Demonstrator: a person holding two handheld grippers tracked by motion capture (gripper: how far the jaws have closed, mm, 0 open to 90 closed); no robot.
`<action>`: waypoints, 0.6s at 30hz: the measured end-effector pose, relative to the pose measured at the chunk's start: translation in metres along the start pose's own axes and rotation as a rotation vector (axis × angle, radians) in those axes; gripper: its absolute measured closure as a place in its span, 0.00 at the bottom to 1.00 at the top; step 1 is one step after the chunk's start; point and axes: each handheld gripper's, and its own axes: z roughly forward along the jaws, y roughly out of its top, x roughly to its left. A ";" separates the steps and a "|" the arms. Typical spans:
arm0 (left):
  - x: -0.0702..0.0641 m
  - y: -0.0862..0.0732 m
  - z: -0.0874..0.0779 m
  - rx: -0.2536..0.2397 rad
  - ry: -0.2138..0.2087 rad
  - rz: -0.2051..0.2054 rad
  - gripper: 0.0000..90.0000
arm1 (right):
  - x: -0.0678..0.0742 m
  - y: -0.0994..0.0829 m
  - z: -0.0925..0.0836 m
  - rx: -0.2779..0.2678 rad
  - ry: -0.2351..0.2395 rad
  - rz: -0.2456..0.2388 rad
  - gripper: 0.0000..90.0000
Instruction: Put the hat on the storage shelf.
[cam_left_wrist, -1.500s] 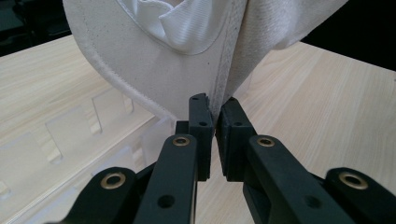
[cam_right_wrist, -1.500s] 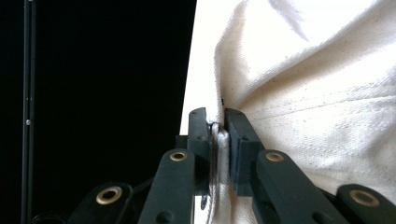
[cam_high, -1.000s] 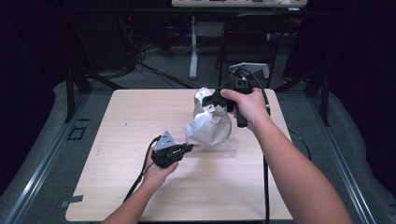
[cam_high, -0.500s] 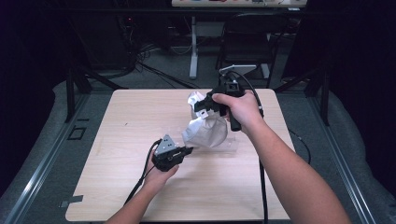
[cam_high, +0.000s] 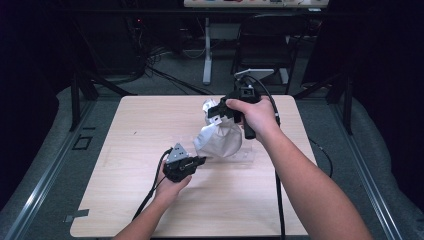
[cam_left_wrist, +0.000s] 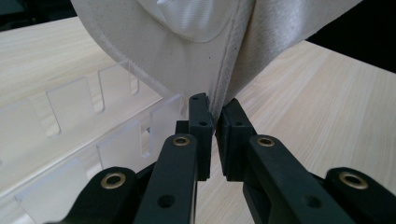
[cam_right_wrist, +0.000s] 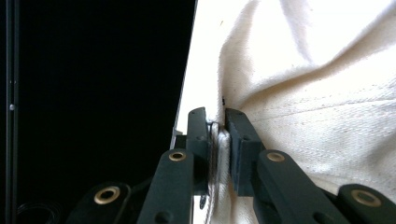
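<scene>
Black jaws of the left gripper (cam_left_wrist: 214, 122) are clamped on a stitched edge of the cream cloth bag (cam_left_wrist: 196, 51), just above a clear plastic tray (cam_left_wrist: 70, 116) with slotted walls. Seen from above, that left gripper (cam_high: 199, 161) holds the bag's (cam_high: 220, 140) lower edge near the middle of the wooden table (cam_high: 125, 130). At the bag's top, the right gripper (cam_high: 214, 111) is closed on bunched cloth, its jaws pinching a folded seam of the bag (cam_right_wrist: 303, 70).
</scene>
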 end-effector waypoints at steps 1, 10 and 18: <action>0.000 0.000 0.000 0.004 0.014 -0.011 0.95 | -0.003 0.001 0.002 -0.012 0.000 0.010 0.87; -0.001 -0.009 0.004 0.030 0.044 -0.055 0.94 | -0.008 0.002 -0.007 -0.061 -0.008 0.009 0.80; -0.005 -0.010 -0.001 0.030 0.046 -0.054 0.75 | -0.014 0.001 -0.013 -0.065 -0.003 -0.001 0.79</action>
